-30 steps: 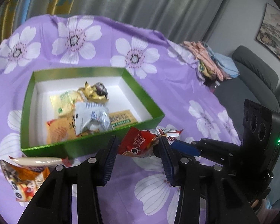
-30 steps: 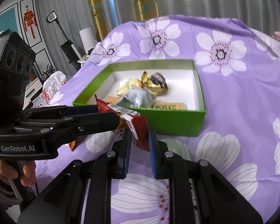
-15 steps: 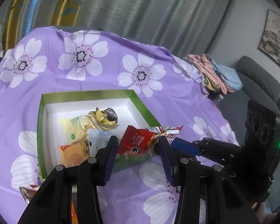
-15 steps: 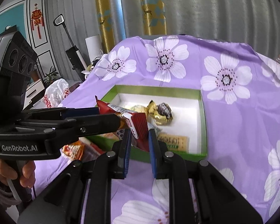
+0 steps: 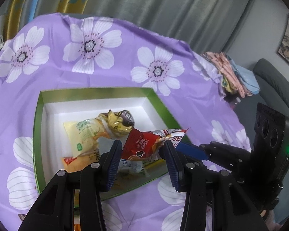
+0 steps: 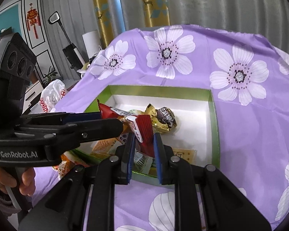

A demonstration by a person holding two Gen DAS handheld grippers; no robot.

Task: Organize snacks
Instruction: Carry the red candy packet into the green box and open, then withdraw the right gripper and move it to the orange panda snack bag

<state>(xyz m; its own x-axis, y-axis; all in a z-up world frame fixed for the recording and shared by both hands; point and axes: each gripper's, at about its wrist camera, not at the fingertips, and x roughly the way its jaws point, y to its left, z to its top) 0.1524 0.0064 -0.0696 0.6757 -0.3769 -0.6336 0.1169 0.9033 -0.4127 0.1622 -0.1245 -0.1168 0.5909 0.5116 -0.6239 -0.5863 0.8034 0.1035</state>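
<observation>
Tablecloth [image 5: 125, 44]: thin purple cloth with a faint sheen, lying in soft creases. Box [image 6: 214, 119]: cardboard, showing glossy green walls outside and matt white lining inside. Red packet [image 5: 144, 144]: shiny plastic film, crinkling. Gold wrapper [image 6: 161, 119]: foil, glinting and crumpled. Left gripper [image 5: 142, 161]: matt black plastic, carrying ribbed blue pads and small metal pins. Curtain [image 5: 163, 5]: grey cloth, hanging in matt folds.

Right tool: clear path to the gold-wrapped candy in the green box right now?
Probably not. The right tool is shut on the red snack packet, shared with the left tool, and that packet hangs between it and the gold-wrapped candy in the green box.
</observation>
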